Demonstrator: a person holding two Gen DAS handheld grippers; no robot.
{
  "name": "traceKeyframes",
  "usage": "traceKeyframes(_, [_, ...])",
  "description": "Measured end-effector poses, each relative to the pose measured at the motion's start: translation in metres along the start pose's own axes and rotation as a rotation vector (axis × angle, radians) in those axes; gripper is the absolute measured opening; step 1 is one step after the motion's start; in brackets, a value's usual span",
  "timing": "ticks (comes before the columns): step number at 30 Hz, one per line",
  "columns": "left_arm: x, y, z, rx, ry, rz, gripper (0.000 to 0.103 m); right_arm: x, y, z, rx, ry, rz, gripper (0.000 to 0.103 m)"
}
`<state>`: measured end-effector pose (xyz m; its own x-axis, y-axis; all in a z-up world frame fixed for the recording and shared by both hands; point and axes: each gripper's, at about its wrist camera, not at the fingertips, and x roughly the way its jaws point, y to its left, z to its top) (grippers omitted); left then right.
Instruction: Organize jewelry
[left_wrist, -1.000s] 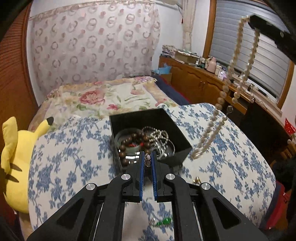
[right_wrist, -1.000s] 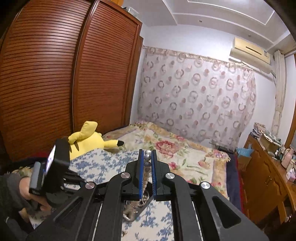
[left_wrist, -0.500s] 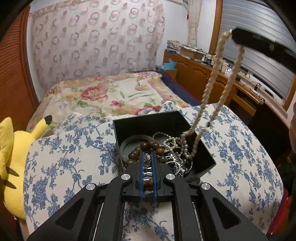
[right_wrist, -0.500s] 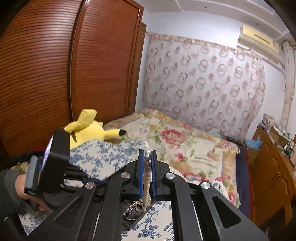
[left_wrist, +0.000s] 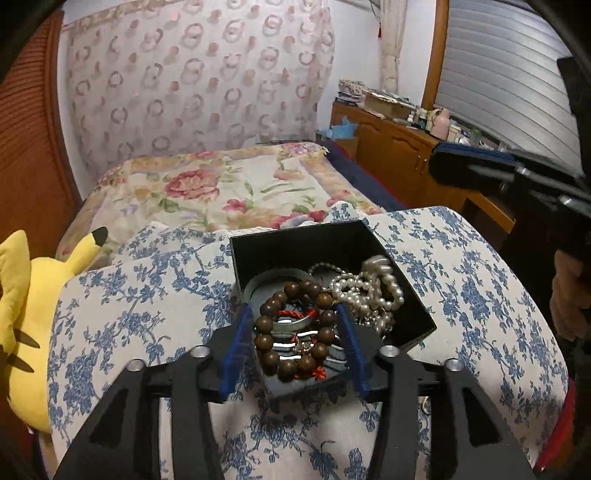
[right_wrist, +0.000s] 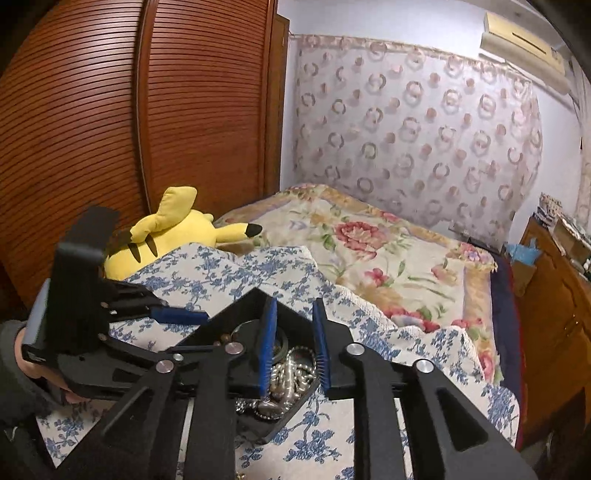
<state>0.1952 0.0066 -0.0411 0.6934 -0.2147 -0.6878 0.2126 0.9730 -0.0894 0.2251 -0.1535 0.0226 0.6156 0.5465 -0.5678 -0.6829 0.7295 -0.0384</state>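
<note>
Both tools over the box now. Left gripper (left_wrist: 293, 347) spread wide, nothing held, its blue pads straddling the near corner of the black square jewellery box (left_wrist: 413, 314), w/ the dark brown wooden bead bracelet (left_wrist: 295, 328) lying right between them. Right gripper (right_wrist: 293, 347) also parted, empty, hanging just above the box's far-right side, and the white pearl necklace (left_wrist: 369, 288) sits heaped inside directly under its fingers, piled beside the bracelet & some silvery chain. So the pearls look delivered, I'd say; the step in hand is clearing away clean. Doing it well: lift the right one straight up, pads kept apart, so no loop of pearls snags and drags out over the rim. Left side, best to hold the box steady or back off w/o nudging it, since that box sits on the soft blue-flowered white quilt (left_wrist: 147, 302) and could tip. Something small shows on the quilt near the left gripper's right finger, too tiny to tell what; prob. worth checking next.
</note>
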Motion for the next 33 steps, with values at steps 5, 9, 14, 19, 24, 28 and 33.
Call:
traceKeyframes(5, [-0.017, -0.001, -0.016, 0.000, -0.005, 0.011, 0.052, -0.011, 0.003, -0.019, 0.012, 0.011, 0.000, 0.025])
traceKeyframes(9, [-0.032, -0.003, -0.034, 0.005, -0.009, 0.010, 0.059, -0.020, 0.011, -0.049, 0.022, 0.043, 0.008, 0.025])
traceKeyframes(14, [-0.042, -0.007, -0.057, 0.021, 0.004, 0.019, 0.063, -0.015, 0.021, -0.090, 0.021, 0.131, 0.016, 0.025])
traceKeyframes(19, [-0.046, -0.013, -0.077, 0.040, 0.027, 0.027, 0.071, -0.004, 0.028, -0.122, 0.021, 0.216, 0.029, 0.025])
traceKeyframes(24, [-0.046, -0.015, -0.097, 0.050, 0.059, 0.032, 0.072, 0.006, 0.033, -0.133, 0.015, 0.259, 0.041, 0.023])
traceKeyframes(28, [-0.045, -0.015, -0.112, 0.043, 0.089, 0.027, 0.073, 0.014, 0.036, -0.137, -0.008, 0.295, 0.046, 0.019])
traceKeyframes(33, [-0.044, -0.018, -0.122, 0.056, 0.112, 0.024, 0.073, 0.017, 0.040, -0.140, -0.033, 0.305, 0.031, 0.013])
